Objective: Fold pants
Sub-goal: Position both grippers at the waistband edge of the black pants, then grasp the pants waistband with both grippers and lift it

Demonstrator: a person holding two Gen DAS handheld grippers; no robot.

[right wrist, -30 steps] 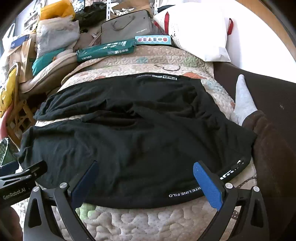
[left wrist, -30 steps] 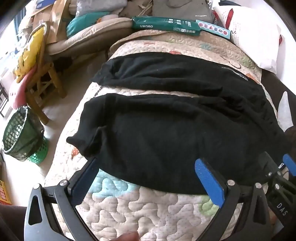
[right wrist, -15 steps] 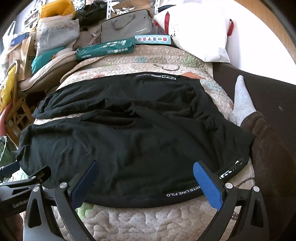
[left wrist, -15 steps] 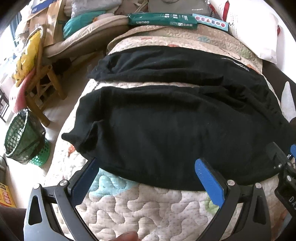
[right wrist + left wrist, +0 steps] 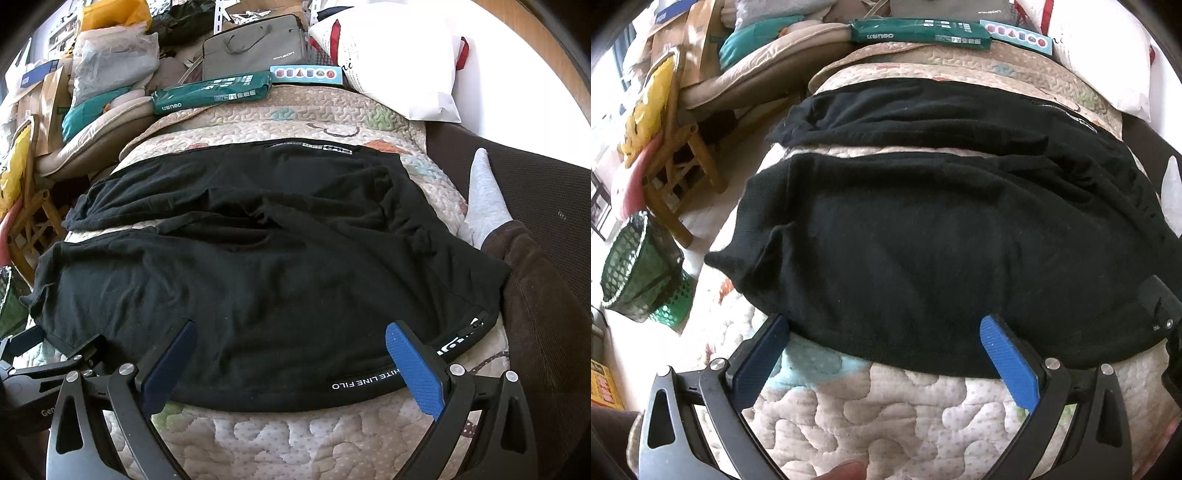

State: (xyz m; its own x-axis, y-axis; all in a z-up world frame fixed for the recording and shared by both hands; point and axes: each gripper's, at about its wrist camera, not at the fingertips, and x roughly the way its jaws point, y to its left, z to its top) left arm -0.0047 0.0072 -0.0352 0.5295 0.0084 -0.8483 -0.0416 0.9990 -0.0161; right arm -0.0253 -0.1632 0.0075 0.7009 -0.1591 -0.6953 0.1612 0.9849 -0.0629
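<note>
Black pants (image 5: 923,236) lie spread across a quilted bed cover (image 5: 886,413), both legs running to the left and the waistband with white lettering (image 5: 369,380) at the near right. My left gripper (image 5: 882,332) is open and empty, its blue pads at the near edge of the front leg. My right gripper (image 5: 288,336) is open and empty, its pads over the near edge of the pants by the waistband. The pants also show in the right wrist view (image 5: 258,266). The tip of the right gripper shows at the right in the left wrist view (image 5: 1160,310).
A green mesh basket (image 5: 639,269) and a wooden chair (image 5: 679,173) stand on the floor to the left. A green package (image 5: 210,92), a grey bag (image 5: 255,48) and a white pillow (image 5: 399,62) lie at the far end. A socked foot (image 5: 484,199) rests at right.
Both grippers have moved slightly forward toward the near edge of the pants. Both stay open. The pants have not moved.
</note>
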